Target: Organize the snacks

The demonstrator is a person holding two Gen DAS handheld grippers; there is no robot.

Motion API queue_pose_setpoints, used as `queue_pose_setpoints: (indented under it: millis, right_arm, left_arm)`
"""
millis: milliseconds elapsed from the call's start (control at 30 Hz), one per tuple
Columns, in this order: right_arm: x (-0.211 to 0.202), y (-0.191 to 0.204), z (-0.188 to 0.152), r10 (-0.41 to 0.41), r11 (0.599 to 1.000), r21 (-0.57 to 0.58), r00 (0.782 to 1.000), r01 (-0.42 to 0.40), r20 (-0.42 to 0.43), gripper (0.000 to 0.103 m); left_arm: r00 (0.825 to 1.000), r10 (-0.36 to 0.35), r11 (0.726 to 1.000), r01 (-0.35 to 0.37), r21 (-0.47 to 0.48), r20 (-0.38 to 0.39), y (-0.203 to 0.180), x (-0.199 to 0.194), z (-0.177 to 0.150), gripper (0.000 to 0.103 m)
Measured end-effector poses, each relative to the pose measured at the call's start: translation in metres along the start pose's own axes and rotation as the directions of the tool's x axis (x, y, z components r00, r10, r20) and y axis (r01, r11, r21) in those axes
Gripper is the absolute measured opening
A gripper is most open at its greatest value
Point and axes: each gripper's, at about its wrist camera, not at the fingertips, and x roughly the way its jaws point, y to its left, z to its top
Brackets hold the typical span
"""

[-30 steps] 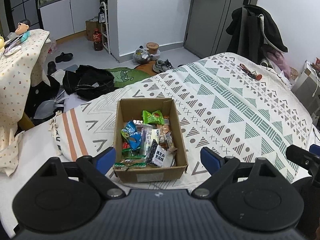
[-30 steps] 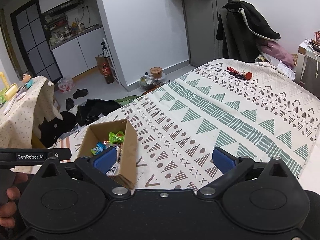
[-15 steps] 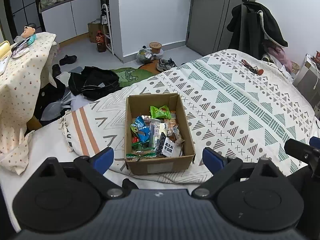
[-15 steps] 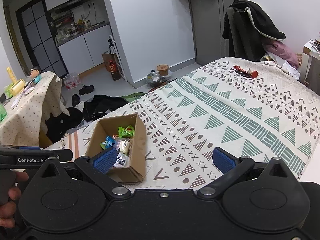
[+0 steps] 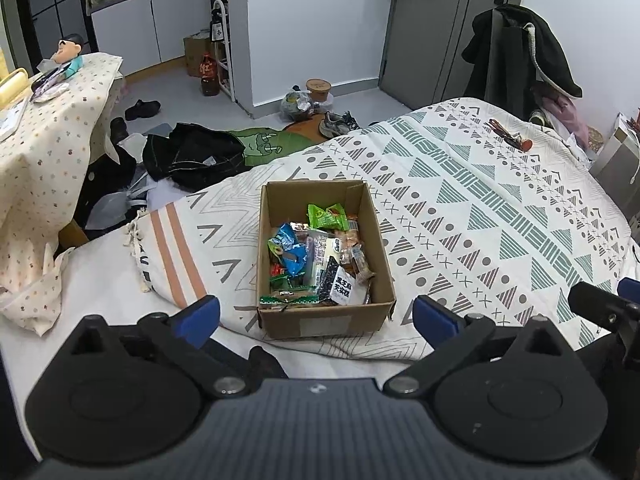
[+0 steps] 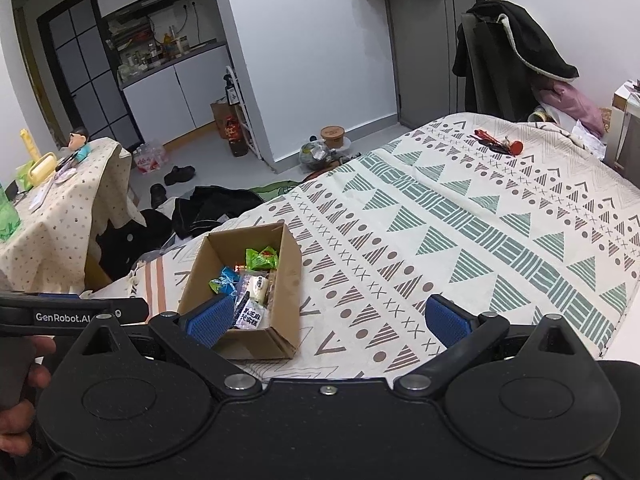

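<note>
Two grippers hang over a wide bed, and we see its cream cover patterned with green and brown triangles (image 5: 472, 208) filling most of both views. On that cover, near the bed's corner, sits an open brown cardboard box (image 5: 326, 322), upright. Inside we find a loose heap of snack packets: a green crinkled packet (image 5: 326, 216) toward the far wall, a blue packet (image 5: 290, 246) by the left wall, and a black-and-white packet with printed characters (image 5: 340, 286) against the near wall.

Our left gripper (image 5: 316, 314) hovers just short of the box, its blue-padded fingers (image 5: 198, 314) spread wide and holding nothing. Our right gripper (image 6: 328, 316) floats to the right of the box, likewise splayed and empty. A hand (image 6: 20, 400) shows at the right view's left edge.
</note>
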Motion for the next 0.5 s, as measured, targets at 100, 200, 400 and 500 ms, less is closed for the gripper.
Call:
queue_pose_setpoints:
  millis: [100,200,400,500]
  right_arm:
    - [0.0002,-0.0009,-0.0004,-0.001,1.000,0.002,1.000,0.001,0.000,0.103]
    - [0.0005,-0.0022,-0.0008,-0.005,1.000,0.007,1.000,0.005,-0.004,0.103]
    - [0.0013,-0.0022,-0.0018,-0.006,1.000,0.002,1.000,0.006,-0.010,0.103]
    - [0.0010,-0.0025,-0.0020,-0.005,1.000,0.002,1.000,0.005,-0.009,0.103]
  left_arm:
    - [1.000,0.001,1.000,-0.001,0.000,0.001,0.0003,-0.0004,0.0001,0.102]
    - [1.000,0.006,1.000,-0.006,0.002,-0.001,-0.0002,-0.0007,0.0001,0.102]
    - [1.000,-0.001,1.000,0.001,0.011,-0.003,-0.0021,-0.0018,0.0003,0.102]
    - [1.000,0.001,1.000,-0.001,0.013,0.001,-0.0023,-0.0024,0.0004,0.102]
